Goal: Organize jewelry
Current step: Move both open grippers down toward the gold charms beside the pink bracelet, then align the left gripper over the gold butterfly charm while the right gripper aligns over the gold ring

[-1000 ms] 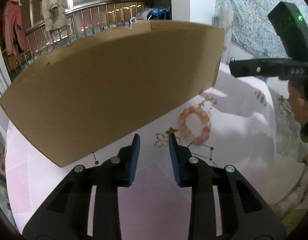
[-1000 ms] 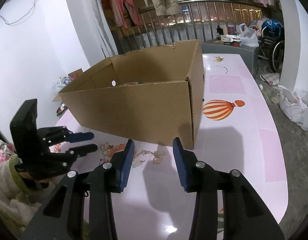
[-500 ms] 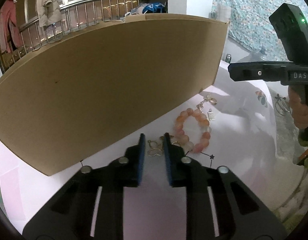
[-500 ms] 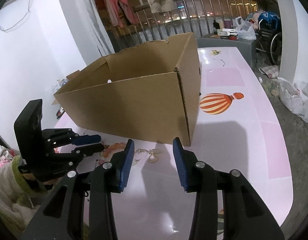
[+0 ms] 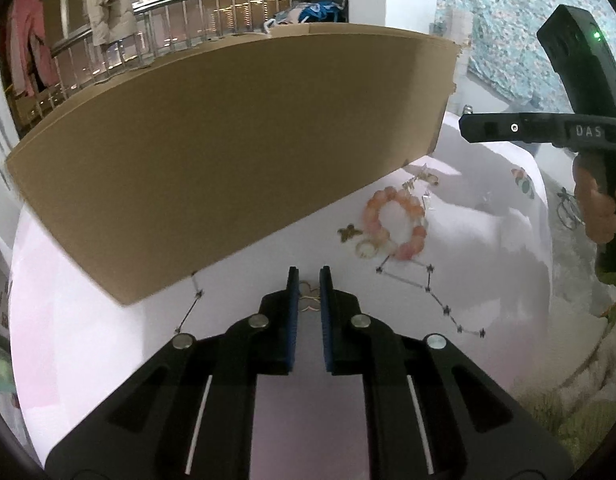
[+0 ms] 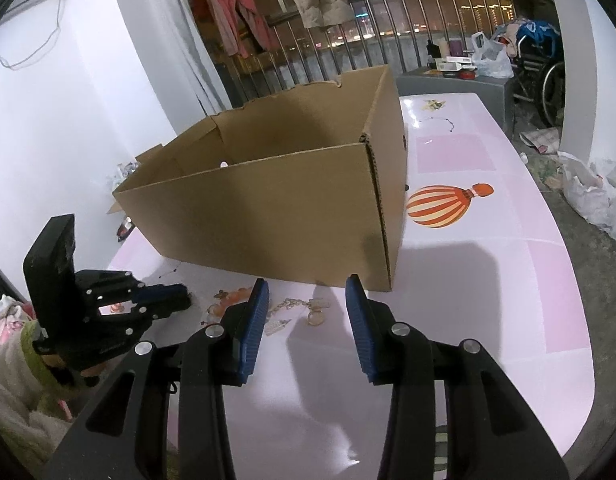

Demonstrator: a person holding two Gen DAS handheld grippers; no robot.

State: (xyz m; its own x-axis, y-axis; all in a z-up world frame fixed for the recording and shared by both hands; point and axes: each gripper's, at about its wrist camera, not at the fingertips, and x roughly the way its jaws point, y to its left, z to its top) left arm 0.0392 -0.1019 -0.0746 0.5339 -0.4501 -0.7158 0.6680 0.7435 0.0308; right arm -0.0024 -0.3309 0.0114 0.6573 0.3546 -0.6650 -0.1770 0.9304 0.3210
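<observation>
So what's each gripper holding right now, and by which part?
Left gripper pinches the gold clover piece across its loops; right gripper is open, holding nothing.

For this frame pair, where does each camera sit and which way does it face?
Left wrist: on the left gripper, facing the cardboard box side and bead bracelet; its fingers pinch a gold clover charm.
Right wrist: on the right gripper, open, facing the box corner and table.
Shared: box, bracelet; each sees the other gripper.
</observation>
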